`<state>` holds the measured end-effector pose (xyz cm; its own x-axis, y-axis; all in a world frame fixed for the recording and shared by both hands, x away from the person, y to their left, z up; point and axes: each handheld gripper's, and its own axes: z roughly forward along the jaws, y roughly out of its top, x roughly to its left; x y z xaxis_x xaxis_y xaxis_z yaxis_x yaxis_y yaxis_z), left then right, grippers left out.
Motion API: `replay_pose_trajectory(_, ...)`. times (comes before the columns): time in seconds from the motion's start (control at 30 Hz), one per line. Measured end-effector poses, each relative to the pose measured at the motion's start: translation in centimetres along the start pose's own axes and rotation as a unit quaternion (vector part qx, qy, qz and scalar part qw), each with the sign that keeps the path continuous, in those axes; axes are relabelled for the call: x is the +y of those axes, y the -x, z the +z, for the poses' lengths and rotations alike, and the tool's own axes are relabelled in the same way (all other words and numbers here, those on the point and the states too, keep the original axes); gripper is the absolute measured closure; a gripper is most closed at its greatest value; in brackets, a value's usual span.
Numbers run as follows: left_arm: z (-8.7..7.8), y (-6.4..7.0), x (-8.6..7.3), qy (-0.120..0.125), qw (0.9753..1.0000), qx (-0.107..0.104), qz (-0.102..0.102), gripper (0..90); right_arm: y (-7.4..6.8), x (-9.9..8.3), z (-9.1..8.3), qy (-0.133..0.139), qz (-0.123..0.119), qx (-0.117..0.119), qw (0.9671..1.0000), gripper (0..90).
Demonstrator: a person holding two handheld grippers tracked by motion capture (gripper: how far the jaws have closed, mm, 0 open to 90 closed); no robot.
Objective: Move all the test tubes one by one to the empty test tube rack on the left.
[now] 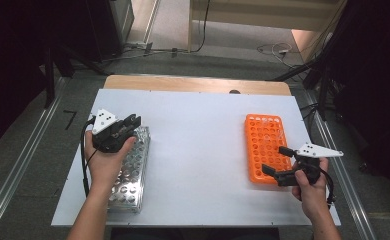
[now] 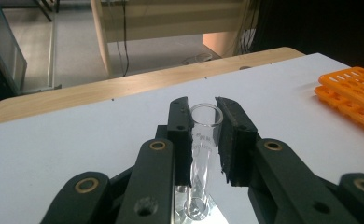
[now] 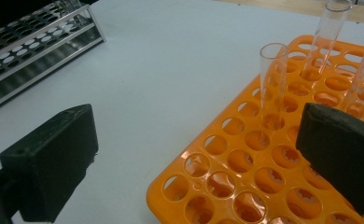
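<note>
A white table (image 1: 198, 145) took up most of the space in front of the person, with a strip of bare wood along its far edge. On its left side lay a long metal rack (image 1: 130, 175) of round holes, running away from the person; on the right side sat an orange rack (image 1: 265, 145), shorter and also pierced with rows of holes.

The person's left hand (image 1: 103, 162) was over the far end of the metal rack, holding the left gripper (image 1: 131, 121). Seen from that gripper's own camera, its two black jaws stood close together with a clear glass test tube (image 2: 202, 154) between them. The tube was upright, its open mouth level with the jaw tips, and the pads pressed against its sides, so the gripper had closed on it. The tube's rounded bottom showed below the jaws, above the shiny metal of the rack.

The right hand (image 1: 310, 192) held the right gripper (image 1: 275, 160) at the near right corner of the orange rack. Its jaws were spread wide and held nothing; one pad (image 3: 49, 168) hung over the bare table and the other over the rack's holes. Three more glass tubes (image 3: 273, 84) stood upright in that rack just beyond the jaws.
</note>
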<state>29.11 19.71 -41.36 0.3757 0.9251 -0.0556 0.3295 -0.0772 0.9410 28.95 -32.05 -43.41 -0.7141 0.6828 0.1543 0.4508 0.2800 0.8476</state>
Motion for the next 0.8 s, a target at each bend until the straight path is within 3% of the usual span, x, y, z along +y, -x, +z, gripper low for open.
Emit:
replay_pose_trajectory(0.37, 0.6, 0.3, -0.6, -0.024, 0.9997, 0.011, 0.001, 74.8, 0.0, 0.0, 0.1, 0.0, -0.001, -0.002, 1.0, 0.0)
replay_pose_trajectory(0.8, 1.1, 0.2, -1.1, -0.043, 0.999, 0.008, -0.009, 74.7, 0.1, -0.1, 0.1, -0.001, -0.001, -0.004, 1.0, 0.0)
